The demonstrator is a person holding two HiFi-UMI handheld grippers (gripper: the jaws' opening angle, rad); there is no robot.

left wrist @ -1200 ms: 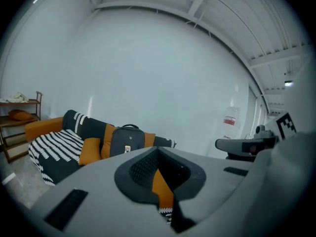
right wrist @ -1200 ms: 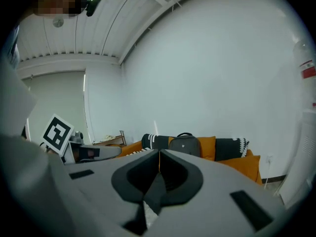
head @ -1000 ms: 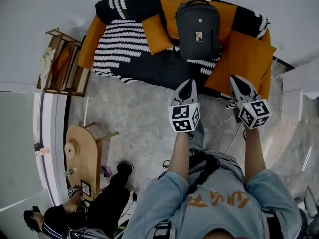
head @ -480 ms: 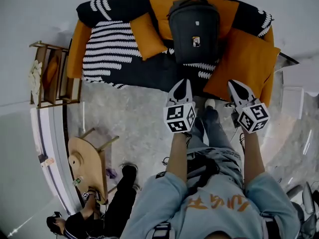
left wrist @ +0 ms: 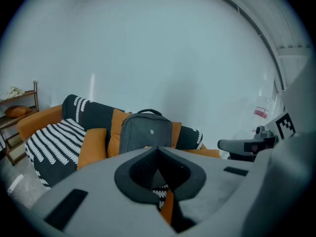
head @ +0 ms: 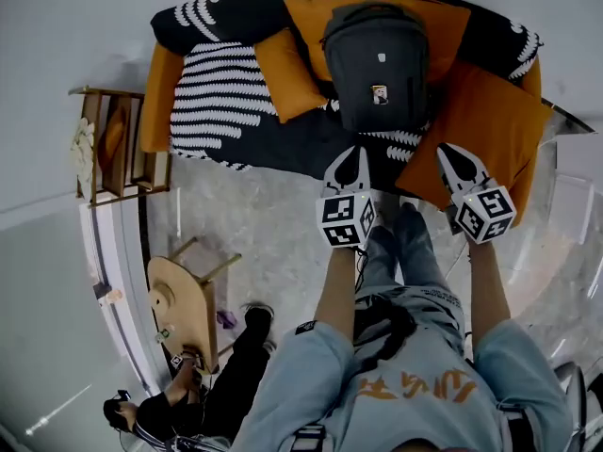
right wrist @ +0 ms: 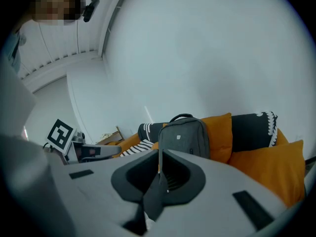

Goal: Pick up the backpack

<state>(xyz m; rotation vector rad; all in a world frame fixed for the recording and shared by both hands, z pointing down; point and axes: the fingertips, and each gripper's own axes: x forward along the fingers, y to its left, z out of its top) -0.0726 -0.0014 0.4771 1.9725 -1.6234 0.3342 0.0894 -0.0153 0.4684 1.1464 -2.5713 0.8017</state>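
A dark grey backpack (head: 379,64) stands upright on the sofa (head: 236,130), leaning on an orange back cushion (head: 311,17). The backpack (left wrist: 144,132) shows ahead of the left jaws, and the backpack (right wrist: 186,137) also stands ahead of the right jaws, top handle up. My left gripper (head: 352,153) is held over the floor just short of the sofa's front edge, shut and empty. My right gripper (head: 447,151) is level with it to the right, over an orange seat cushion (head: 490,130), also shut and empty. Both point at the backpack without touching it.
A striped black-and-white throw (head: 221,83) covers the sofa's left part, with a small orange pillow (head: 285,59) beside the backpack. A wooden shelf rack (head: 108,139) stands left of the sofa. A round wooden stool (head: 184,304) and a crouching person (head: 207,394) are at lower left.
Both grippers have come forward and lower toward the sofa and backpack, staying shut. The person holding them has stepped closer, so the sofa fills more of the head view.
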